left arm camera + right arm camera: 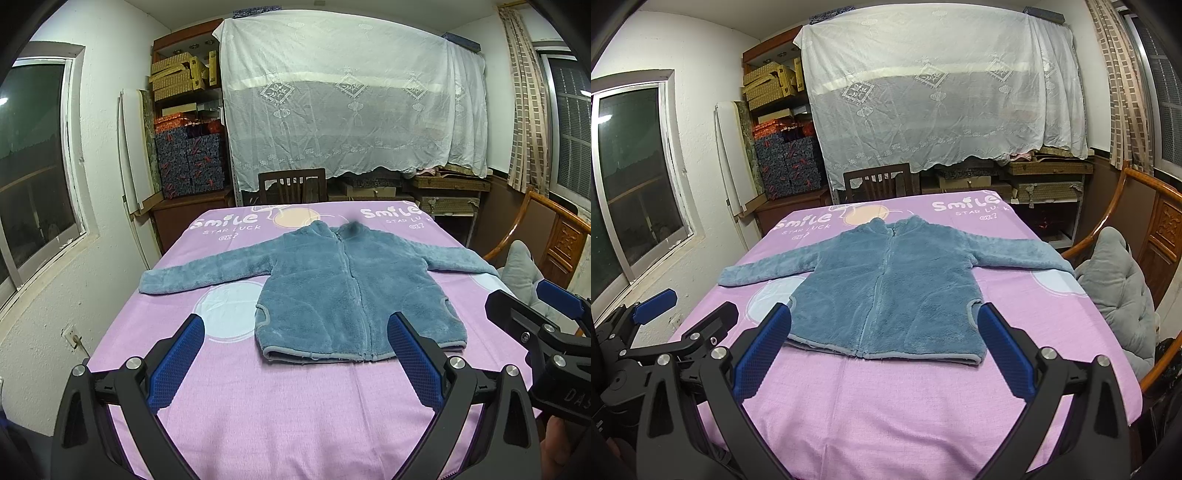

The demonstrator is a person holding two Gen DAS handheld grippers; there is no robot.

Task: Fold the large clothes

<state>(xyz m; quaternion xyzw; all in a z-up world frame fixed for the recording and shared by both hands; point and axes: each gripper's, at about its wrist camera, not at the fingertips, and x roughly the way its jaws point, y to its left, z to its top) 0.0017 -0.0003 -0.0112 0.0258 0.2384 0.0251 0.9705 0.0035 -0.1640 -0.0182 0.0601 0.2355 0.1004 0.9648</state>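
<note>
- The left gripper (295, 365) has its two blue fingers spread wide apart. It holds nothing and hangs over the bare near part of the purple bed sheet with "Smile" printed on it (295, 417).
- The left sleeve (199, 273) of the fluffy blue-grey zip-up fleece jacket (354, 295) sticks out toward 9 o'clock. It lies flat and is not folded.
- The jacket lies in the middle of the sheet, at 12 o'clock from both grippers. It is zipped up, front side up, spread out flat. I think no fold is made yet, so all the folding is left to do.
- The right sleeve (1023, 254) points toward 3 o'clock, near the bed edge.
- The right gripper (884, 350) is spread wide too, and empty, near the jacket's bottom edge.
</note>
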